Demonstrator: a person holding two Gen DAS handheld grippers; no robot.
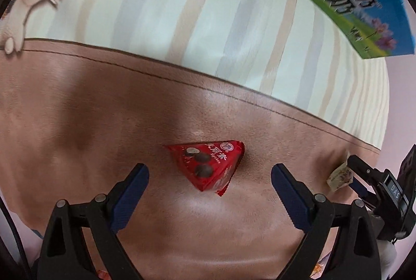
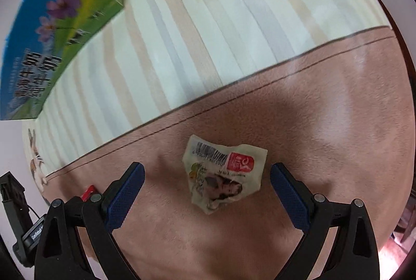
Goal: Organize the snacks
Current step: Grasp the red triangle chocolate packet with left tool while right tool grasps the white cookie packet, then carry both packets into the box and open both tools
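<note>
Here my two claws point down at a brown mat lying over a striped cloth, with a milk carton far beyond my tips, up and to the left of the right claw.

My left claw is spread wide, nothing touching its pads; the red pack lies on the mat right between its fingers, a little ahead of the tips and clear of both. My right claw is spread wide too, and the pale pack sits on the mat between its fingers, untouched.

Both snacks look light and crinkly, I judge: thin foil or film, slick on the outside, soft enough to crush. The red one is a puffed wedge; I would close across its thick middle, not the flat sealed edge at the near corner, which would likely slip. The pale one is crumpled and flatter, so I would take it across its bunched centre, gently, and press low toward the mat so the pads catch it.
</note>
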